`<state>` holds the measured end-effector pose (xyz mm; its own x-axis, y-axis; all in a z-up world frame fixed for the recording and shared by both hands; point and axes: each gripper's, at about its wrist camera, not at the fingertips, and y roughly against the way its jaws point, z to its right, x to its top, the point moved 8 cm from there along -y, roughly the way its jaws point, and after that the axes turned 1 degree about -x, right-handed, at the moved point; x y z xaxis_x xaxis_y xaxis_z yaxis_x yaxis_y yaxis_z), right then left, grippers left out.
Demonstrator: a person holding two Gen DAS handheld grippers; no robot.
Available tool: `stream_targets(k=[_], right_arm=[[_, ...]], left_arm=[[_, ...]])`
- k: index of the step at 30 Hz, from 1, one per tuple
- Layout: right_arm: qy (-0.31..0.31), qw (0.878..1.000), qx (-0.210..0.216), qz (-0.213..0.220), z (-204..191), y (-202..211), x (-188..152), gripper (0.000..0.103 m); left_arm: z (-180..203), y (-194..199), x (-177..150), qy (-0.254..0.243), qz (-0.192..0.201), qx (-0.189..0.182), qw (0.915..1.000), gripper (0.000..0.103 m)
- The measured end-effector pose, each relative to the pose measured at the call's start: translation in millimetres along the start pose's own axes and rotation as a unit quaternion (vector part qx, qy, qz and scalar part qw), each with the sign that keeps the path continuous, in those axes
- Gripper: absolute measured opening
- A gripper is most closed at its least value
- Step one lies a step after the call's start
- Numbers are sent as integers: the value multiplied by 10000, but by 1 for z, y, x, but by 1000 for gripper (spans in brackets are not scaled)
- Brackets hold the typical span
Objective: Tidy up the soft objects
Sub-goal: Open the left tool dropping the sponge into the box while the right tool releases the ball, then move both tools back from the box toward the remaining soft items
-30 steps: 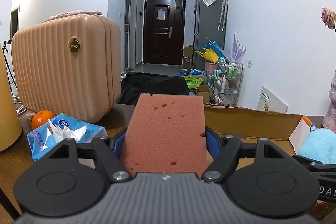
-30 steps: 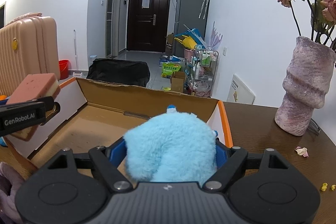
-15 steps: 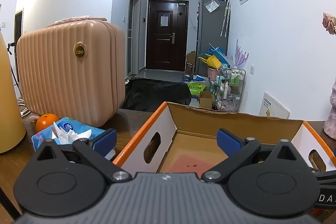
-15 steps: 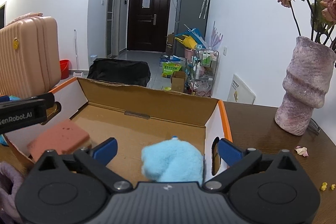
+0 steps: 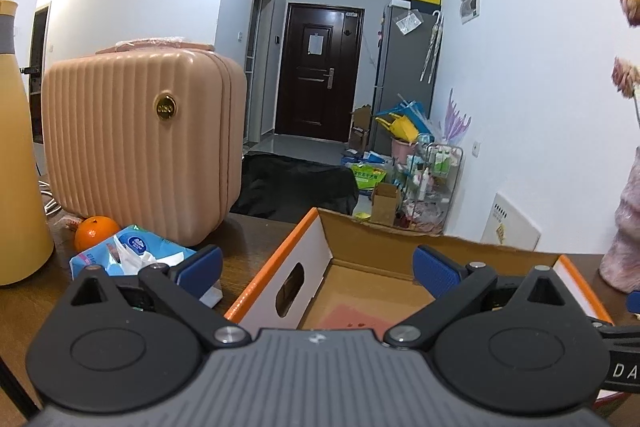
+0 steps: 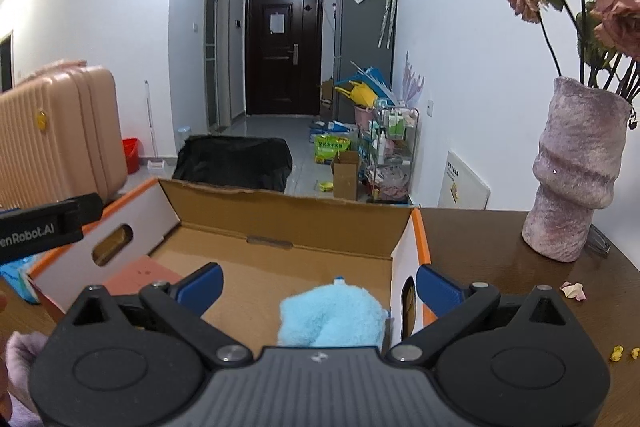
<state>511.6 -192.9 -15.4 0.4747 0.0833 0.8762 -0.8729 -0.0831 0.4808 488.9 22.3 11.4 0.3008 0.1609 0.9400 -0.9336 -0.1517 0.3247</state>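
Presently catalogued, from the grippers outward. Left gripper (image 5: 316, 269): blue-padded jaws spread wide, nothing between them, poised over the near left corner of the cardboard box (image 5: 308, 259). Right gripper (image 6: 318, 283): jaws likewise spread wide and empty, poised over the right end of the same box (image 6: 288, 219).

Box: open-topped, brown inside, white outside with orange edges and oval hand-holes, standing on the dark wooden counter (image 6: 480, 247). Contents, two soft items. One pink sponge (image 5: 352, 319), lying flat on the box floor at the left end, partly hidden behind the left gripper's body; seen also from the right wrist (image 6: 140, 273). One light blue plush (image 6: 332, 317), fluffy, resting on the box floor at the right end, close to the right wall, just below the right gripper's open jaws. The two items lay well apart.

Counter, left of the box: a blue tissue pack (image 5: 132, 255) with white tissue pulled up, an orange (image 5: 96, 231) beside it, a ribbed pink suitcase (image 5: 140, 147) upright behind both, and a yellow bottle (image 5: 20, 187) at the far left edge. Counter, right of the box: a mottled pink vase (image 6: 576, 171) holding dried roses (image 6: 616, 15), with fallen petals (image 6: 574, 291) and yellow bits near the counter's edge.

Beyond the counter: a hallway ending in a dark door (image 6: 284, 51).
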Motion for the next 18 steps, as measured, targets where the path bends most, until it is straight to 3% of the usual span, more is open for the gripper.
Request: stream_targets(k=[18], right_arm=[[-12, 9989, 237, 412, -1, 62, 6, 103]], left_arm=[[-15, 51, 0, -29, 168, -35, 9998, 103]])
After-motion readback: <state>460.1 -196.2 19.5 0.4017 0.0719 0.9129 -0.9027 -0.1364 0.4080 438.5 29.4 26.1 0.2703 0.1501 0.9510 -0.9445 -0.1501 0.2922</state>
